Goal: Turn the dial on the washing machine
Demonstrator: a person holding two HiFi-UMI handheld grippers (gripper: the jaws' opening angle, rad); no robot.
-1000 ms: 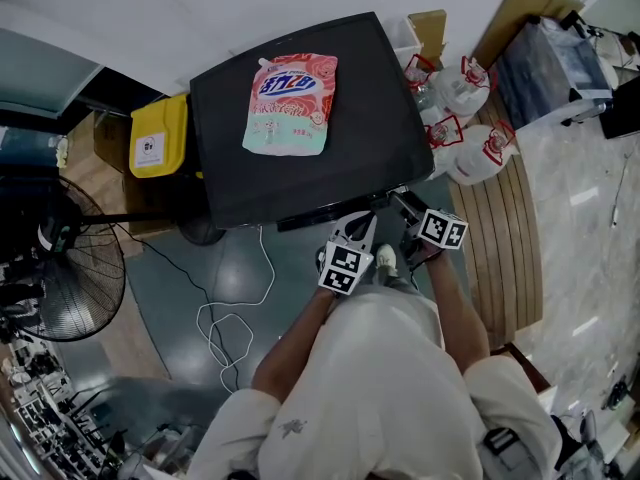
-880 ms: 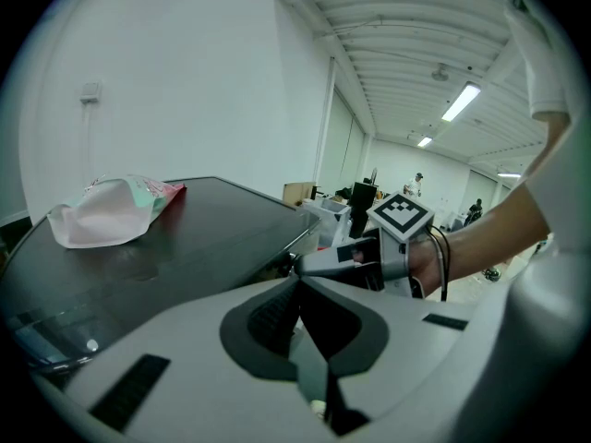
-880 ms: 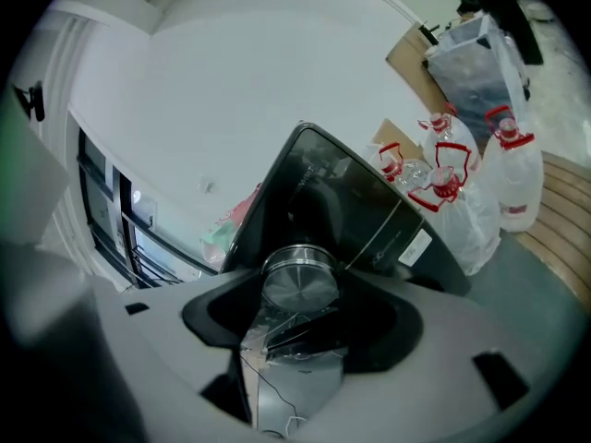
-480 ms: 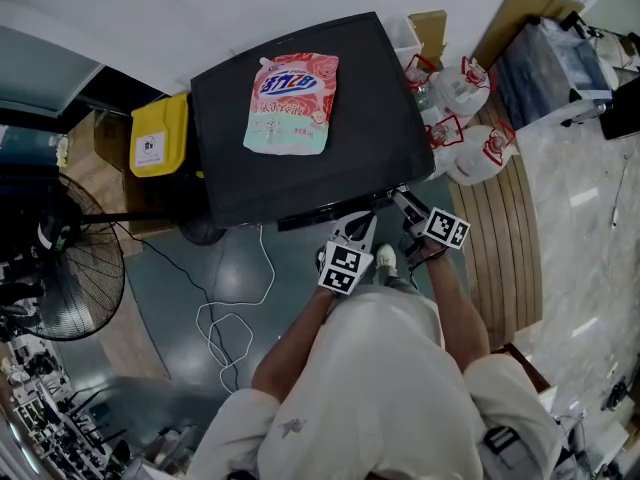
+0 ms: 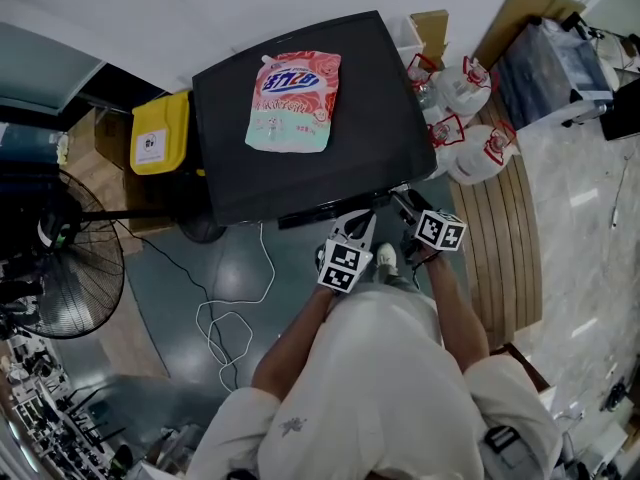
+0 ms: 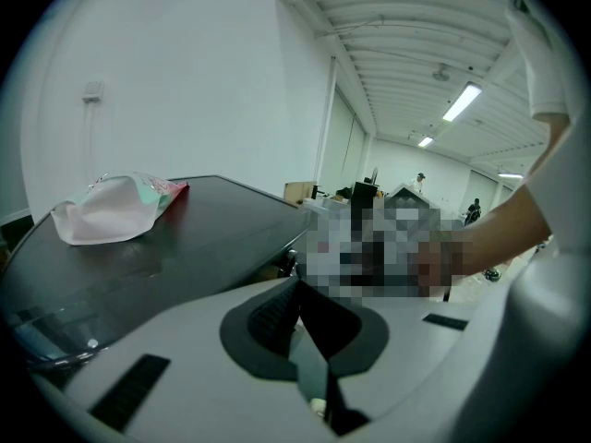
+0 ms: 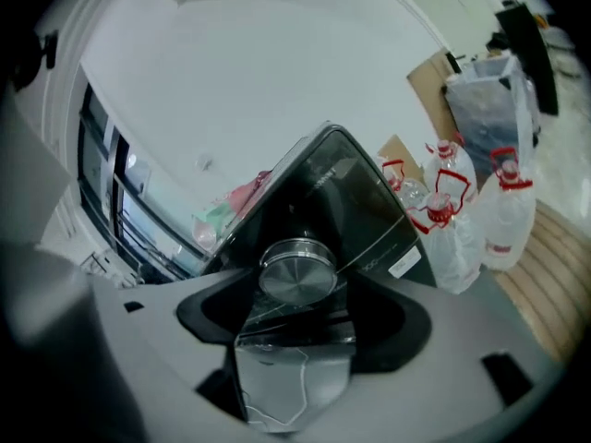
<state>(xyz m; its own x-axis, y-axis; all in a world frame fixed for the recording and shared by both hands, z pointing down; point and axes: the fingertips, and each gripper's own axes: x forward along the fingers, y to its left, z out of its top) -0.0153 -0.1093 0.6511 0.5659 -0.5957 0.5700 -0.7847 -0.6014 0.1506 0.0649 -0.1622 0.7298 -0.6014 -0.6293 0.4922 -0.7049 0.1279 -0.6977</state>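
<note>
Turning target: the dial [image 7: 297,268], a round brushed-metal knob near the top of the dark front panel of the washing machine [image 5: 300,173]. In the right gripper view it sits straight ahead, in the gap between the jaws.
Right gripper [image 5: 405,204]: jaws spread wide, having just been opening. The dial lies between them, with neither pad pressing on it.
Left gripper [image 5: 357,226]: jaws closed together with nothing between them. It is held just beside the right gripper at the machine's front edge.
Machine top: flat and black, seen from above in the head view.
Detergent pouch [image 5: 292,101]: pink and pale green, lying flat on the machine top, toward the back.
Water bottles [image 5: 470,153]: clear with red handles, standing on the floor just right of the machine.
Yellow bin [image 5: 158,133]: close against the machine's left side.
White cable [image 5: 235,313]: looped on the floor in front of the machine.
</note>
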